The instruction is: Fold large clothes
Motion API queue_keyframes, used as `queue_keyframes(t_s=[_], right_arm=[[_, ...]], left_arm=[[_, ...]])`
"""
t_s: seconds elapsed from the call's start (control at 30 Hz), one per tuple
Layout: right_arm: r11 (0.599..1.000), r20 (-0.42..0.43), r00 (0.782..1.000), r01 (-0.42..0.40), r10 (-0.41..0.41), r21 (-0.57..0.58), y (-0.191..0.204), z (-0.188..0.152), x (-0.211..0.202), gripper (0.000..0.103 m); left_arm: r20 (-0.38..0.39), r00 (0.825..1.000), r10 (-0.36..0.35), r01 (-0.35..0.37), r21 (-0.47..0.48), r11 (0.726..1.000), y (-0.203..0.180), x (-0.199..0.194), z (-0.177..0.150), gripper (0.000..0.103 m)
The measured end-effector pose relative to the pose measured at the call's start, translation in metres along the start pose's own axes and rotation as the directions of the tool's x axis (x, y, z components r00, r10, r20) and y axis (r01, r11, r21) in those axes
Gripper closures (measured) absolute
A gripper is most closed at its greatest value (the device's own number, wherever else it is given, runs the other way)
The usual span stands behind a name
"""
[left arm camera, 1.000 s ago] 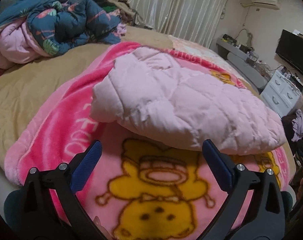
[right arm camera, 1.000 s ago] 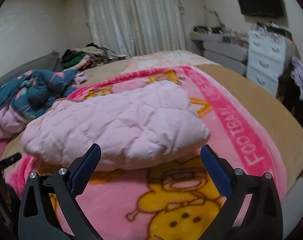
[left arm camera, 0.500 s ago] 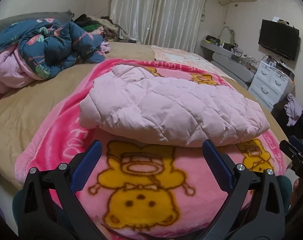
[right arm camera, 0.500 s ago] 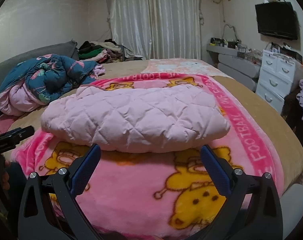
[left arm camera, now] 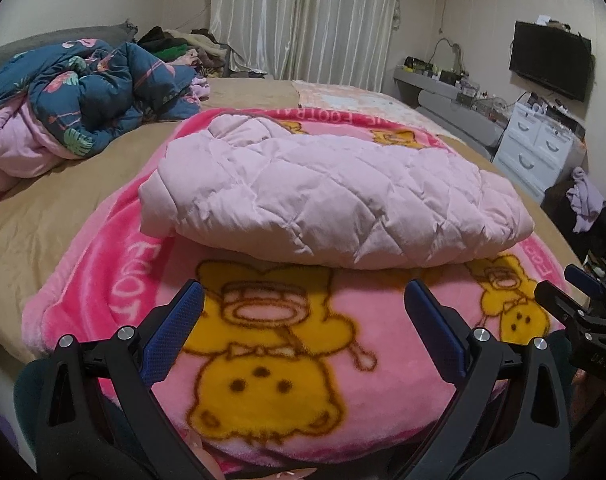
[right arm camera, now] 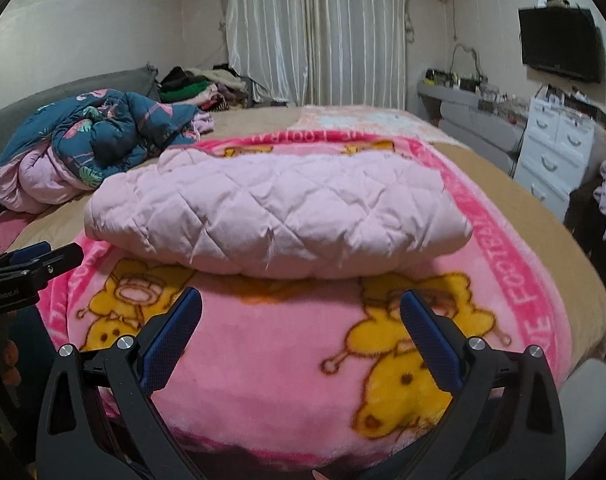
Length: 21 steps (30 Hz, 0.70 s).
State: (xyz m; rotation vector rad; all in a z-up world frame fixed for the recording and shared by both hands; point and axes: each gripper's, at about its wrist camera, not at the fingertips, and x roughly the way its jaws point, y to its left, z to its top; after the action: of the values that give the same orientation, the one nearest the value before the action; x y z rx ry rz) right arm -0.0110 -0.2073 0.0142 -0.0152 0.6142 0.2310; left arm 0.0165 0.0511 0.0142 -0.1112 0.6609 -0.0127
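A pale pink quilted jacket (left arm camera: 327, 196) lies folded into a thick bundle on a pink cartoon blanket (left arm camera: 271, 344) spread over the bed; it also shows in the right wrist view (right arm camera: 279, 216). My left gripper (left arm camera: 303, 300) is open and empty, held back from the jacket's near edge above the blanket. My right gripper (right arm camera: 301, 306) is open and empty, also short of the jacket. The right gripper shows at the right edge of the left wrist view (left arm camera: 579, 300). The left gripper shows at the left edge of the right wrist view (right arm camera: 31, 264).
A crumpled blue floral duvet (left arm camera: 91, 92) over pink bedding lies at the far left of the bed. A pile of clothes (right arm camera: 199, 88) sits by the curtains. White drawers (right arm camera: 559, 148), a shelf and a wall TV (left arm camera: 551, 60) stand to the right.
Both grippers have pulled back and lowered away from the jacket, so it looks smaller and farther. Both stayed open and empty. The jacket has not moved.
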Motion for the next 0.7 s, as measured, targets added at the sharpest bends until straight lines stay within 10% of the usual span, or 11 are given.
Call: queue_keyframes(t_s=[0.7], right_arm=[[1.0, -0.027, 0.999, -0.019, 0.019, 0.003, -0.0002, -0.0052, 0.0083, 0.004]], left_arm=[[-0.004, 1.0, -0.021, 0.021, -0.01, 1.0, -0.0025, 0.0021, -0.0048, 0.009]])
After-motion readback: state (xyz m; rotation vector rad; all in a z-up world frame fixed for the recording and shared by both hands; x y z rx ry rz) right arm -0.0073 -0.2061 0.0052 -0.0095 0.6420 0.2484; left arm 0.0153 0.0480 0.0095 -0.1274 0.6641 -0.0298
